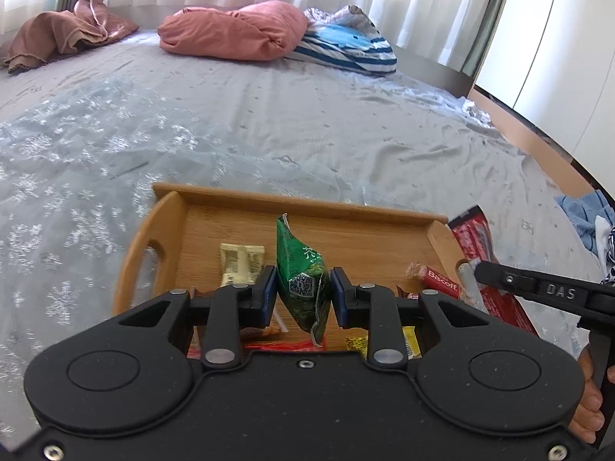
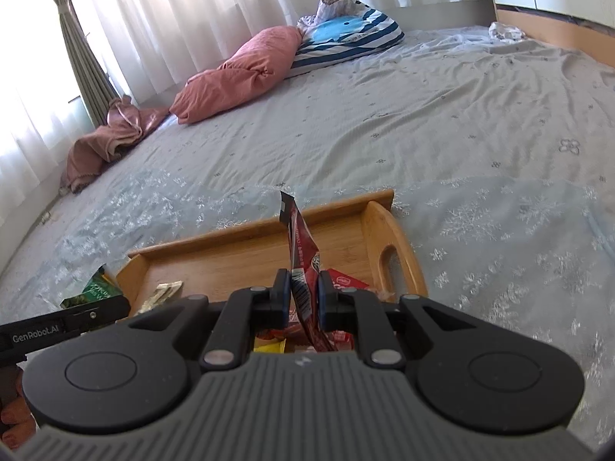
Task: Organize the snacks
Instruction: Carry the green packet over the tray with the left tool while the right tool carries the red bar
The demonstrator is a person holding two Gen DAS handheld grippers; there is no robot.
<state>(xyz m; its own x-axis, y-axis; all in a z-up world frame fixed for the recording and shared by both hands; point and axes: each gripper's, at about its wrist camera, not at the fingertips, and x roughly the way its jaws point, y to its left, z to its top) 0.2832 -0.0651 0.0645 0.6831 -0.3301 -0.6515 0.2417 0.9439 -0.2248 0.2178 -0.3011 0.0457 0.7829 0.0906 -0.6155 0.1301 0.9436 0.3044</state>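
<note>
Between your left gripper (image 1: 303,292) fingers, a green snack packet (image 1: 303,280) is pinched upright above the wooden tray (image 1: 307,207), while your right gripper (image 2: 303,294) fingers are pressed onto a red snack packet (image 2: 303,269) held edge-on over the same tray's handle end. Both packets look ready to be set down, so lower each one until its bottom edge meets the tray floor before you let the fingers spread, and tip it flat rather than dropping it from a height. Choose bare wood: the far half of the tray is free, whereas the near half already holds a beige wrapped bar (image 1: 240,265), a Biscoff packet (image 1: 442,280) and some yellow and red wrappers partly hidden under the gripper bodies. Keep your two grippers apart as you descend, since they hang close together over the tray and could knock one another. Beyond the tray, the bed (image 1: 269,123) carries a pink pillow (image 1: 234,30) and a striped pillow (image 1: 349,46), well clear of your work.
</note>
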